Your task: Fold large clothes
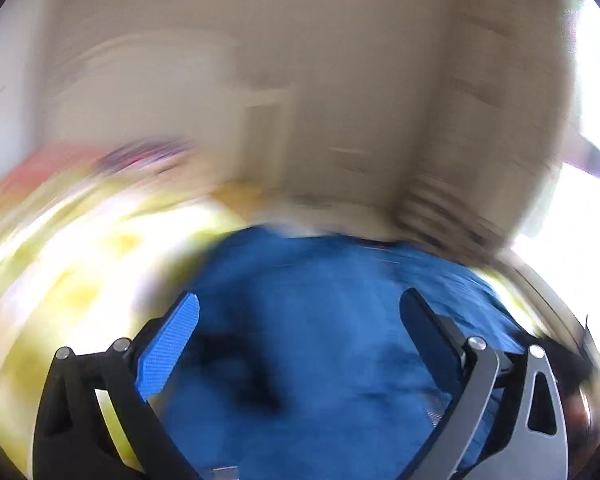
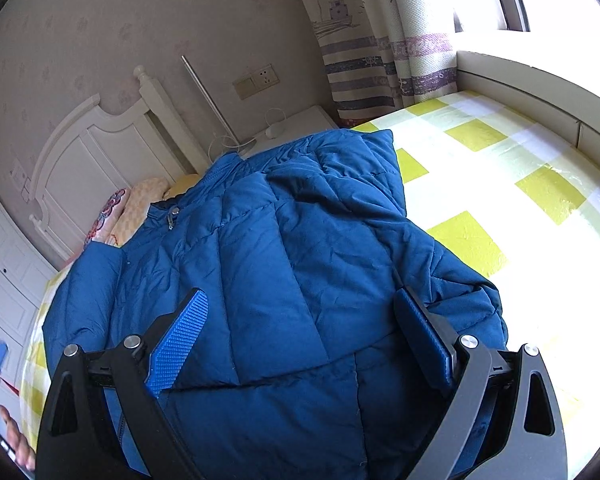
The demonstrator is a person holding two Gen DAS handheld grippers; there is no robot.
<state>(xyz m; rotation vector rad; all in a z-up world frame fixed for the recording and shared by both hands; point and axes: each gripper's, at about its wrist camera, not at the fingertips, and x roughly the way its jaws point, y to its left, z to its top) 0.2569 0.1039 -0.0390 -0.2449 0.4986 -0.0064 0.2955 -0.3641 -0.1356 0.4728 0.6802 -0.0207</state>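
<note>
Nearest to me, the right gripper [image 2: 300,340] stood wide, nothing between its pads, hovering over the blue puffer jacket [image 2: 284,264]. The left gripper [image 1: 300,336] was likewise spread with nothing in it; its view was smeared, so I could only say blue fabric lay below it. The jacket lay on the yellow-checked bedspread [image 2: 500,184], partly folded, with a sleeve laid over the body and its zipper pull [image 2: 172,216] towards the headboard [image 2: 96,152]. I judged it light, soft and springy, with a slick shell liable to slide or puff back open. Best taken at a quilted seam or hem edge. No containers in sight.
</note>
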